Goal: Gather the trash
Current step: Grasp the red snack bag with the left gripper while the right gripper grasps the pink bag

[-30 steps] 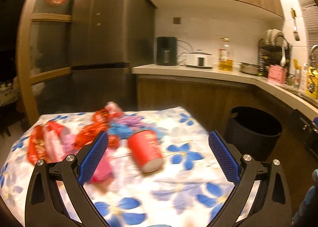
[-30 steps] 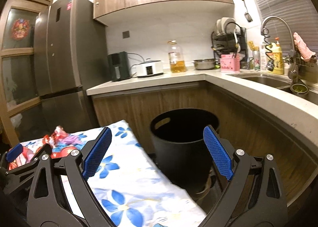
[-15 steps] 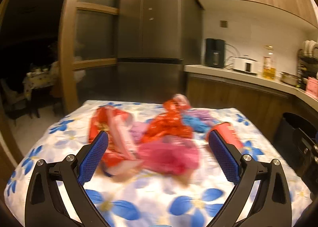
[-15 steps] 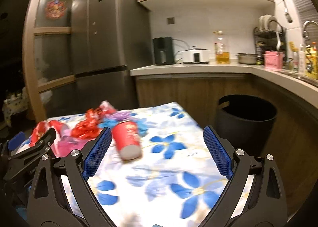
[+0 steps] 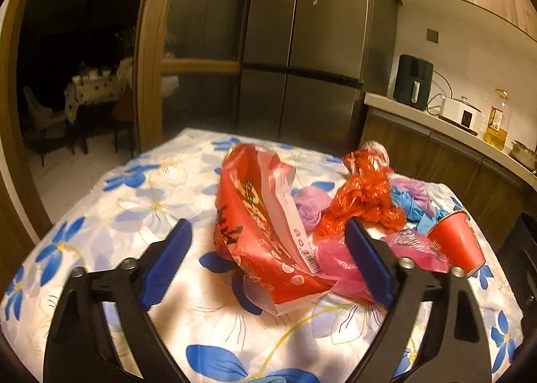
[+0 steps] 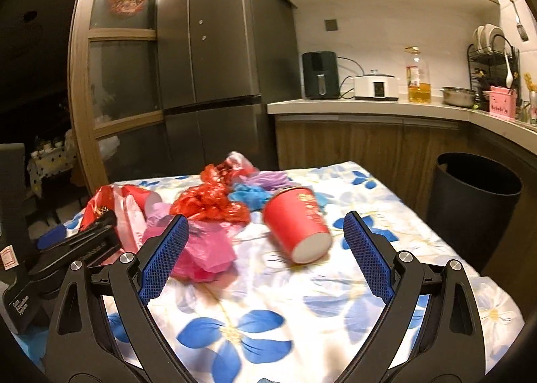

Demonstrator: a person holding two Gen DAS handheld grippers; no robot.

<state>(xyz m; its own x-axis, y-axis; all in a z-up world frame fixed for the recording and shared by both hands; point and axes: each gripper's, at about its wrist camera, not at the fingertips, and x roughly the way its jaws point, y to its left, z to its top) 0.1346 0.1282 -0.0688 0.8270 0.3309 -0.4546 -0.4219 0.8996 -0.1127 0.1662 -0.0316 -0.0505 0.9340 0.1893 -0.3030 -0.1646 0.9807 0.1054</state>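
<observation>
A heap of trash lies on the flowered tablecloth (image 5: 141, 202). A big red snack bag (image 5: 255, 232) lies between the jaws of my left gripper (image 5: 268, 249), which are closing but not pressing on it. Beside it lie a pink wrapper (image 5: 412, 249), a crumpled red plastic bag (image 5: 365, 195), blue and purple scraps and a toppled red paper cup (image 5: 456, 242). My right gripper (image 6: 265, 249) is open and holds nothing. It hovers just short of the red paper cup (image 6: 298, 222) and the pink wrapper (image 6: 204, 252). The left gripper (image 6: 80, 232) shows at the left in the right wrist view.
A black trash bin (image 6: 473, 205) stands on the floor to the right of the table. Behind are a dark fridge (image 6: 218, 57), a wooden door frame (image 6: 84, 81) and a counter (image 6: 369, 104) with an air fryer, a cooker and an oil bottle.
Both views have swung left and dropped closer to the trash. My left gripper now straddles the red snack bag with narrower jaws; the cup now lies ahead of my right gripper.
</observation>
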